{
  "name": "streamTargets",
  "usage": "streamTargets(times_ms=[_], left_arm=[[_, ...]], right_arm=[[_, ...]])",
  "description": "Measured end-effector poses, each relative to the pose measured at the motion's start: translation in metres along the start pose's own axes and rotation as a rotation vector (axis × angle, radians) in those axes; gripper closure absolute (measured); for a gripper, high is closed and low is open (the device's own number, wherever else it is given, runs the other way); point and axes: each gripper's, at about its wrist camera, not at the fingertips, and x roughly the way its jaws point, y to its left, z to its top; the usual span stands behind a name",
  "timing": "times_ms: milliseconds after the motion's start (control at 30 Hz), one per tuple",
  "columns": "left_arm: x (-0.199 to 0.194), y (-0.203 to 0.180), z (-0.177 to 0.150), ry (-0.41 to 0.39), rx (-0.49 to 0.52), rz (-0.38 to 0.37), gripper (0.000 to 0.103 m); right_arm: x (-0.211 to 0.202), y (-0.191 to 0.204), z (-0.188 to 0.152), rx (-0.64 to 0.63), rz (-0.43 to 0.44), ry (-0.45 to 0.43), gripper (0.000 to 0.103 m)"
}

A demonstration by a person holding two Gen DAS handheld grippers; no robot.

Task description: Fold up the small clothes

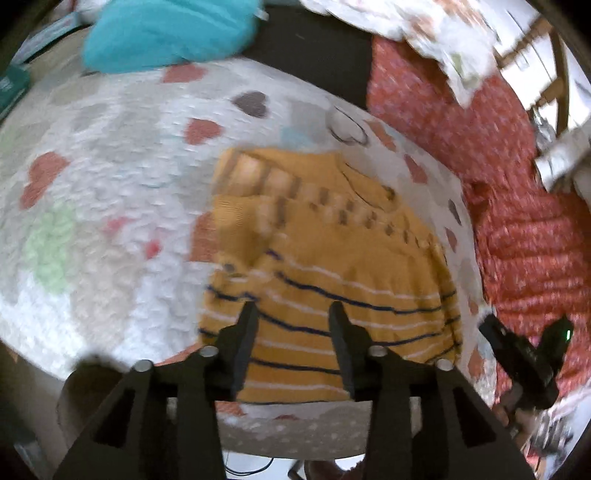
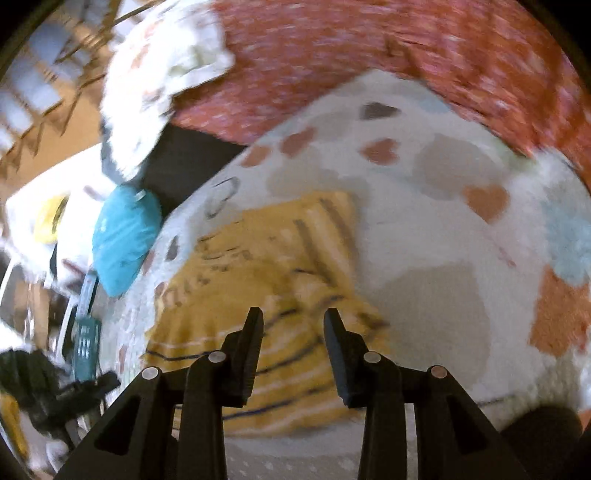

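Your left gripper [image 1: 293, 308] hangs with its jaws spread and nothing between them, over the near striped hem of the mustard knit sweater [image 1: 332, 258]; your right gripper [image 2: 293, 314] is likewise parted and empty, above the same garment [image 2: 258, 277]. That sweater lies folded on the white fleece blanket printed with hearts [image 1: 110, 166], its navy and white stripes toward you and a paler patterned band across the far part — the blanket covers a raised work surface. Beyond the blanket's far edge sits a teal cushion [image 1: 166, 33], seen at the left in the right wrist view [image 2: 123, 240]. A red speckled quilt [image 1: 517, 221] lies to the right of the blanket, with a pale printed cloth [image 1: 424, 33] heaped on its far end. Both views are blurred, so finer details of the knit cannot be told.
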Motion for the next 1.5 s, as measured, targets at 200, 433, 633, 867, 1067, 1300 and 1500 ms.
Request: streamTargets(times_ms=[200,433,633,867,1067,1300,1500], left_arm=[[0.069,-0.015,0.007,0.106,0.093,0.06,0.063],[0.098,0.006,0.021,0.16,0.035,0.115,0.063],[0.094,0.014,0.029,0.162,-0.013,0.107,0.063],[0.067,0.008,0.024,0.093,0.007,0.215,0.063],[0.014,-0.011,0.015,-0.004,0.024,0.176,0.058],[-0.027,-0.035,-0.005,-0.063,0.039,0.102,0.055],[-0.049,-0.041,-0.025,-0.082,0.038,0.091,0.055]], right_arm=[[0.073,0.032,-0.002,-0.123,0.021,0.152,0.065],[0.115,0.013,0.017,-0.128,-0.064,0.198,0.071],[0.093,-0.005,0.047,-0.067,-0.152,0.096,0.067],[0.049,0.022,0.038,-0.147,-0.142,0.059,0.062],[0.03,0.025,0.023,0.004,0.037,0.08,0.047],[-0.009,0.038,0.007,0.098,0.284,0.054,0.022],[-0.026,0.036,0.0,0.23,0.524,0.083,0.013]])
